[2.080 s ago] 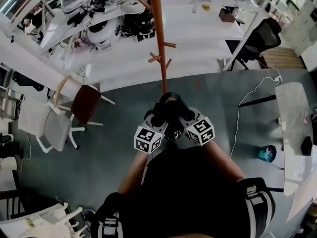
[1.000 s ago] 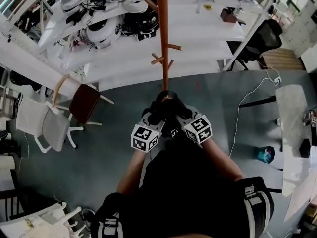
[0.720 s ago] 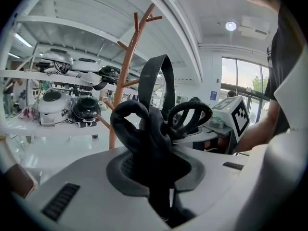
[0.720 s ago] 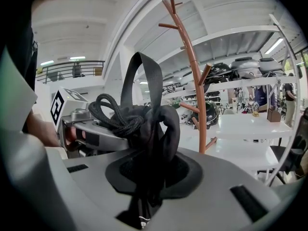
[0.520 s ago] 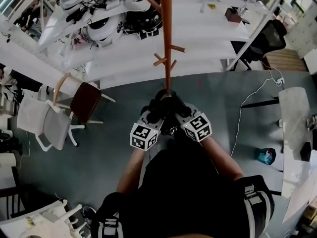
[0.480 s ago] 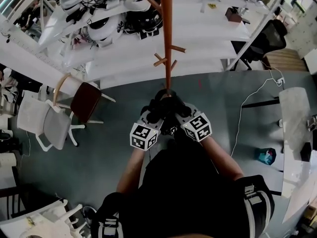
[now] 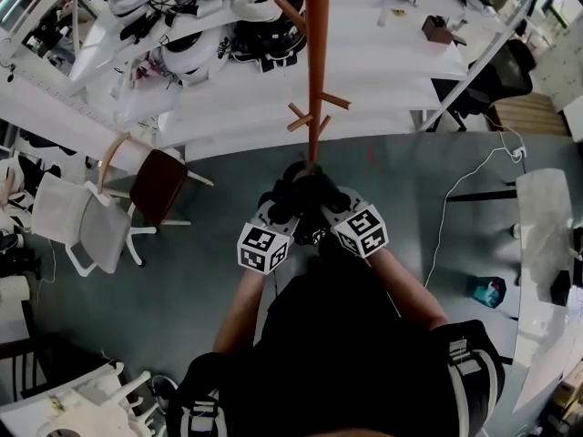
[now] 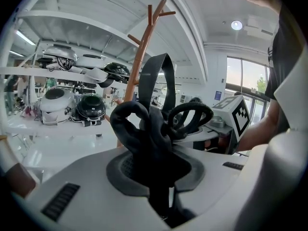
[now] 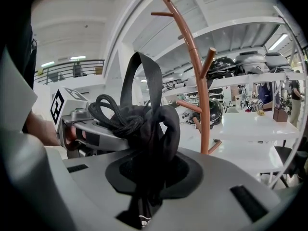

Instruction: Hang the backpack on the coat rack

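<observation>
In the head view, a black backpack [image 7: 306, 188] is held up at its top by both grippers, just short of the brown wooden coat rack [image 7: 315, 71]. My left gripper [image 7: 288, 204] is shut on bunched black fabric [image 8: 144, 134]. Above that fabric, a flat strap loop [image 8: 159, 76] stands up in front of the rack's pole [image 8: 139, 57]. My right gripper [image 7: 325, 202] is shut on the same bundle [image 9: 156, 129], next to a corded handle [image 9: 113, 113]. The rack's pegs [image 9: 185, 105] stick out close behind it. Most of the bag's body is hidden below my hands.
White tables [image 7: 364, 71] with several helmets [image 7: 187, 57] stand behind the rack. To the left are a brown-seated chair [image 7: 157, 186] and a white chair [image 7: 77, 226]. A black office chair [image 7: 496, 76] is at the right, with a cable [image 7: 451, 198] and a teal object [image 7: 487, 289] on the floor.
Both grippers have carried the backpack forward toward the coat rack. The pole now stands larger and closer above them. The grip has not changed.
</observation>
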`<state>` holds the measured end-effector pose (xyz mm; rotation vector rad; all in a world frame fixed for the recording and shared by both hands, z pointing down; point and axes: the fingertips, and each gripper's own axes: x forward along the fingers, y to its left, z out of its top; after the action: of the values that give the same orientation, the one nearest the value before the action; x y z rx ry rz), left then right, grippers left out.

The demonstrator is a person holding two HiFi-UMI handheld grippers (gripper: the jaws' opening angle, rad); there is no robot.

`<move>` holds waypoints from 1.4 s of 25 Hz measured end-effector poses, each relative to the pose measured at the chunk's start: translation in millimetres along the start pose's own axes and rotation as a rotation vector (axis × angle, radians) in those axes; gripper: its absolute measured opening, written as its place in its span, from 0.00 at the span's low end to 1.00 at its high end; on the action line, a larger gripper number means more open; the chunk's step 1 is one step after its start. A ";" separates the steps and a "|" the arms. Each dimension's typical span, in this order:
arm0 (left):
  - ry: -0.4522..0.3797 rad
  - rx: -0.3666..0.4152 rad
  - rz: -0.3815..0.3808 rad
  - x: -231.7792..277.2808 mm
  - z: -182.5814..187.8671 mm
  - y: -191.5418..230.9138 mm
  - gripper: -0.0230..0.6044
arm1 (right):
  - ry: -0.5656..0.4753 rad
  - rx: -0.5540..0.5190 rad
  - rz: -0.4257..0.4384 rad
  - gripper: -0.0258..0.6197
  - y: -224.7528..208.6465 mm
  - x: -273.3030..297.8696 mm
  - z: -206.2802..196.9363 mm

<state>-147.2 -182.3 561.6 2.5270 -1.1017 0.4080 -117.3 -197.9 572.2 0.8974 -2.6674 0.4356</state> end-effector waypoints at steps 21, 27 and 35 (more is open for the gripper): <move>0.044 -0.026 0.015 60.8 14.2 75.1 0.17 | 0.059 0.020 0.024 0.17 -64.7 66.9 11.9; 0.063 -0.056 0.029 79.4 13.9 100.2 0.17 | 0.074 0.032 0.028 0.17 -83.3 88.0 11.6; 0.085 -0.057 0.024 103.2 13.7 124.6 0.17 | 0.094 0.053 0.023 0.17 -105.2 108.3 7.9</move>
<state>-170.7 -333.7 615.3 2.4261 -1.0963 0.4796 -135.9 -338.6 624.5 0.8407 -2.5942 0.5418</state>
